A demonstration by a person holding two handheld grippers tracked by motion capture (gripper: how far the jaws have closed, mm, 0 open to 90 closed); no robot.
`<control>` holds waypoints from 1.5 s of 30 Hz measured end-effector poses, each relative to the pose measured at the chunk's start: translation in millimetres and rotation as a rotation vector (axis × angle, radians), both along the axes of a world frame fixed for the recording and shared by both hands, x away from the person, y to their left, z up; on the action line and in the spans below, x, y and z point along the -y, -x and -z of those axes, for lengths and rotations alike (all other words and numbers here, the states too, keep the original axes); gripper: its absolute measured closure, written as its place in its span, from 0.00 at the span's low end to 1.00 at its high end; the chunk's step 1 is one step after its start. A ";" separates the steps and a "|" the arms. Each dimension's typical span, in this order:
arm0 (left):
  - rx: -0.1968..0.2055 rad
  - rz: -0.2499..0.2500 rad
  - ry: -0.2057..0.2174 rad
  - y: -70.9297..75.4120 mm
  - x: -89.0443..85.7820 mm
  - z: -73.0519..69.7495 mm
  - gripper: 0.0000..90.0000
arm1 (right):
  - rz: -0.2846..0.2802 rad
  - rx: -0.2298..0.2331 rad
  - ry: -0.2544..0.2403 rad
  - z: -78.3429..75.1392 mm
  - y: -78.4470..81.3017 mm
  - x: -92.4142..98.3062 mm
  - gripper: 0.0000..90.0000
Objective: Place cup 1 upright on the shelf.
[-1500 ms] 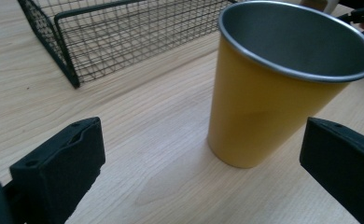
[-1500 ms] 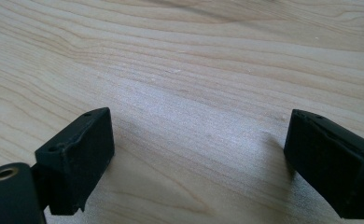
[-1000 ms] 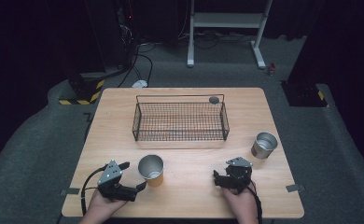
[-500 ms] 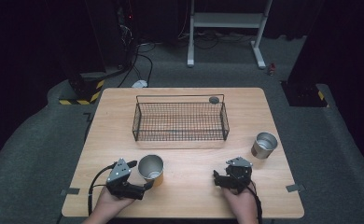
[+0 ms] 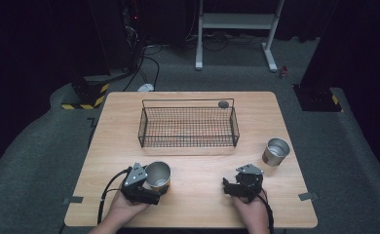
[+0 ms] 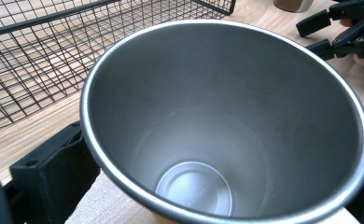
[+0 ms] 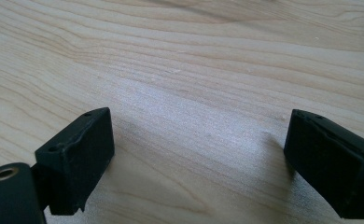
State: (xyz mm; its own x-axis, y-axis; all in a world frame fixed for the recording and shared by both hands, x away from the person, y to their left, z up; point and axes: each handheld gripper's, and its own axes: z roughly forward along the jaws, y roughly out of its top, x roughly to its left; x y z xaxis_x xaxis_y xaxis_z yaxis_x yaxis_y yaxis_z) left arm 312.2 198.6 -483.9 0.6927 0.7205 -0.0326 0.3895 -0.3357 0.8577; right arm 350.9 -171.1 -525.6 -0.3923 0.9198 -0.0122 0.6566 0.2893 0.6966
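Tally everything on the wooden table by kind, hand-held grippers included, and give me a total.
Shiny steel cups: 2, one between the left gripper's jaws, one standing free at the table's right
Black wire basket: 1
Small dark round disc beside the basket's far right corner: 1
Black two-jaw grippers: 2, left gripper, right gripper
Total: 6
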 end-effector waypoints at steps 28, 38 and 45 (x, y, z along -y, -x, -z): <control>0.064 -0.013 0.059 -7.4 -0.5 -26.2 0.15 | -0.001 -0.001 0.000 -0.1 0.2 -0.1 0.10; 0.066 -0.036 0.090 -23.5 -1.7 -41.2 0.15 | -0.002 0.000 0.000 -0.1 0.2 -0.1 0.10; 0.067 -0.046 0.090 -35.5 0.2 -49.6 0.15 | -0.001 -0.001 -0.002 -0.1 0.2 -0.2 0.10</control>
